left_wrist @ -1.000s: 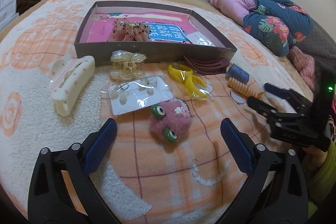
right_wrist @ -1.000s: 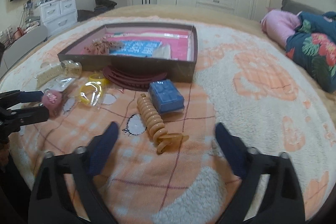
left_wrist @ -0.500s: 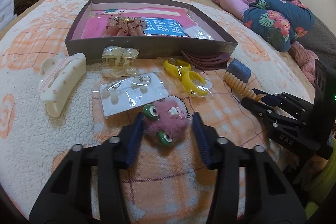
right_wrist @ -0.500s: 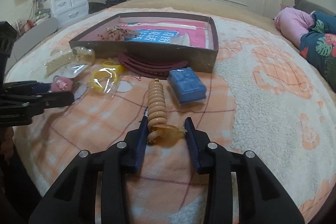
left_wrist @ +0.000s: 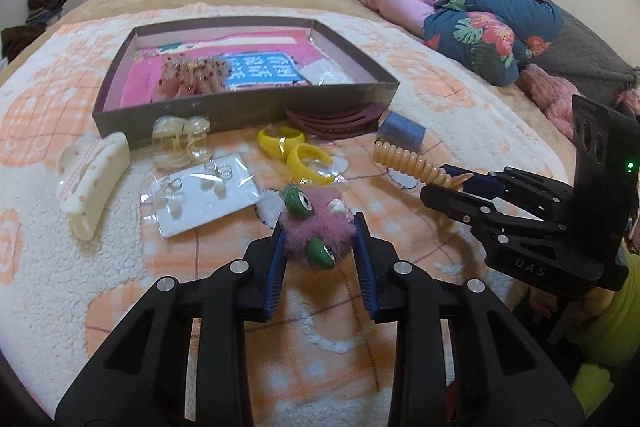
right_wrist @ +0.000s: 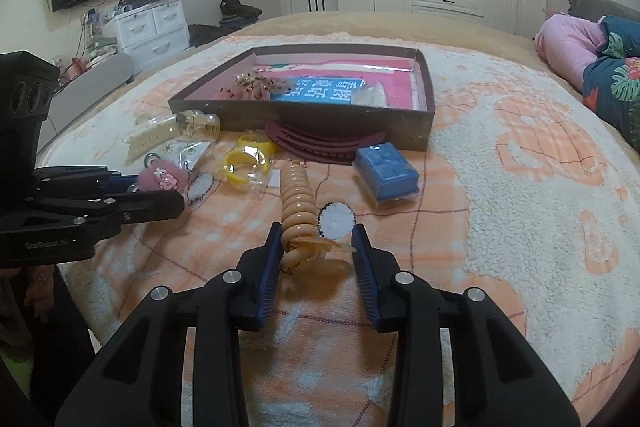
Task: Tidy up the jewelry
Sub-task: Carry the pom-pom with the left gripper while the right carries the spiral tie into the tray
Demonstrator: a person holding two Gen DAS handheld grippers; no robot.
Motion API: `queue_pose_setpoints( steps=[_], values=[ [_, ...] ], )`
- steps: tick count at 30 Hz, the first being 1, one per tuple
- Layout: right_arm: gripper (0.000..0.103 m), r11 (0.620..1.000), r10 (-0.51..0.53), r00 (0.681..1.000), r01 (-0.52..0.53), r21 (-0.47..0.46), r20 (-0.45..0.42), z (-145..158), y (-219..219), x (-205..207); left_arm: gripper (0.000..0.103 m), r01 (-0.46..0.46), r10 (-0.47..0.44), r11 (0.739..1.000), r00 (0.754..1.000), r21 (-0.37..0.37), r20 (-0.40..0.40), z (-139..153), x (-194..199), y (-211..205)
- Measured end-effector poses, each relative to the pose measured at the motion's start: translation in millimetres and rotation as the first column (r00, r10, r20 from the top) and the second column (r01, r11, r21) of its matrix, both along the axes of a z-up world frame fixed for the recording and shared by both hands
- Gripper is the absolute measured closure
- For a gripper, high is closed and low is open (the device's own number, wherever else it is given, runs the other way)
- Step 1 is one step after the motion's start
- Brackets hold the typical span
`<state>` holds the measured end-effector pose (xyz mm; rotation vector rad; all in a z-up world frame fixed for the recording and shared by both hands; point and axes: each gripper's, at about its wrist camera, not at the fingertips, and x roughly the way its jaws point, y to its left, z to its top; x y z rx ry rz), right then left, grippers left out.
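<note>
Both grippers are closing in on their pieces at once. Our left gripper (left_wrist: 319, 231), wide apart a second ago, has just been closing and is now pinching the pink fluffy clip (left_wrist: 316, 231) with green eyes between its blue pads; the fur is bulging slightly, so we are reading this as a real hold. Our right gripper (right_wrist: 316, 241) has likewise been narrowing from wide open and is now clamping the near, tangled end of the beige spiral hair tie (right_wrist: 296, 203), though the wrist view is cluttered there and we are only fairly sure both pads are touching it.

From the fluffy clip, the spiral tie is lying at about two o'clock, the yellow bangles (left_wrist: 296, 151) at twelve, the card of earrings (left_wrist: 204, 197) at ten, and the cream claw clip (left_wrist: 92, 183) further out at nine. Beyond them, at twelve, the dark shallow box (left_wrist: 240, 111) is sitting on the blanket (left_wrist: 120, 307), already holding a few pieces.

We are judging that the grasping step is done on both sides: two loose pieces are now secured and ready for lifting toward the box.
</note>
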<state>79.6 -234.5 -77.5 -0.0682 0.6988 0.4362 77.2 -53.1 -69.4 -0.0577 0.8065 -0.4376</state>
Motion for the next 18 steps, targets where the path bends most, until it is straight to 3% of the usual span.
queue_pose_setpoints(
  steps=[18],
  values=[
    [0.070,0.999,-0.037,0.997,0.036,0.006,0.070,16.9,-1.4,-3.3,0.080,-0.014,0.017,0.999,0.997,-0.032,0.077,23.2,-1.9,10.5]
  ],
)
